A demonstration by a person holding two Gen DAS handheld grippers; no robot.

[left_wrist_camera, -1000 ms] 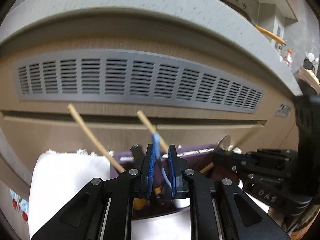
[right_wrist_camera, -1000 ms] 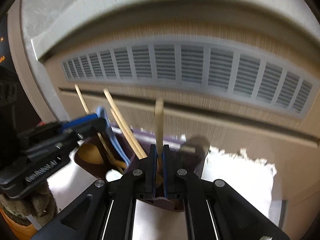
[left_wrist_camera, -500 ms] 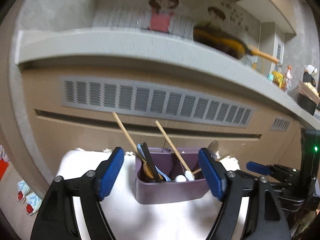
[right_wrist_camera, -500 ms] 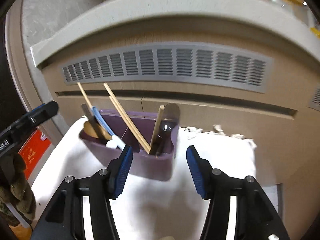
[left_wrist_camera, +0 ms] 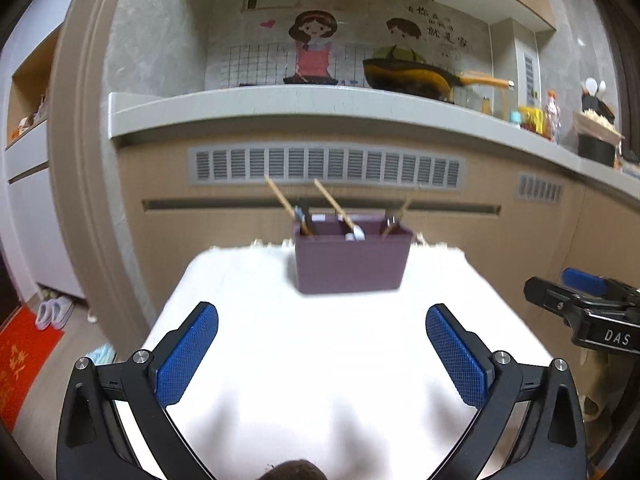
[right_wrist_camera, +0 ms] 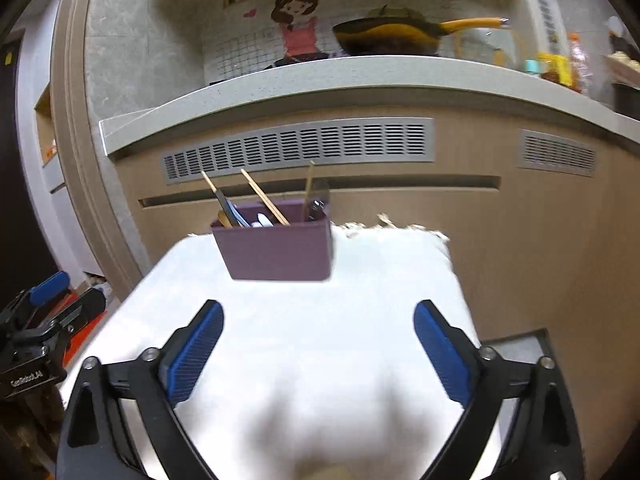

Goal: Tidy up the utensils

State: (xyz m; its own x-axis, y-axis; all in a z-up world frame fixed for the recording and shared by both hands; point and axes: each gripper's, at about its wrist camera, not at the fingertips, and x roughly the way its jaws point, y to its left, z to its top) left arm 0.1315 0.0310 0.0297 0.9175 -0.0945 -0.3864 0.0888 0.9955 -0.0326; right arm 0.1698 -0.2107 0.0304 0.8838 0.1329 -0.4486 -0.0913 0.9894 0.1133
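At the far edge of the white-covered desk (left_wrist_camera: 320,360) we see a purple bin (left_wrist_camera: 352,264), a plain rectangular box standing upright. Utensils poke out of it: two wooden chopsticks (left_wrist_camera: 280,198) lean left, a third stick (right_wrist_camera: 309,190) stands near the right end, and a blue handle (right_wrist_camera: 234,214) and something white (left_wrist_camera: 356,235) sit between them. We can't make out the smaller pieces through the blur.

Our left gripper (left_wrist_camera: 322,354) has its blue-padded fingers (left_wrist_camera: 188,354) spread wide, holding nothing, well short of the bin. Our right gripper (right_wrist_camera: 318,350) is the same: fingers (right_wrist_camera: 442,354) wide apart and empty. Each gripper shows at the edge of the other's view.

Behind the bin we see a wood cabinet with a grey vent (left_wrist_camera: 326,168).
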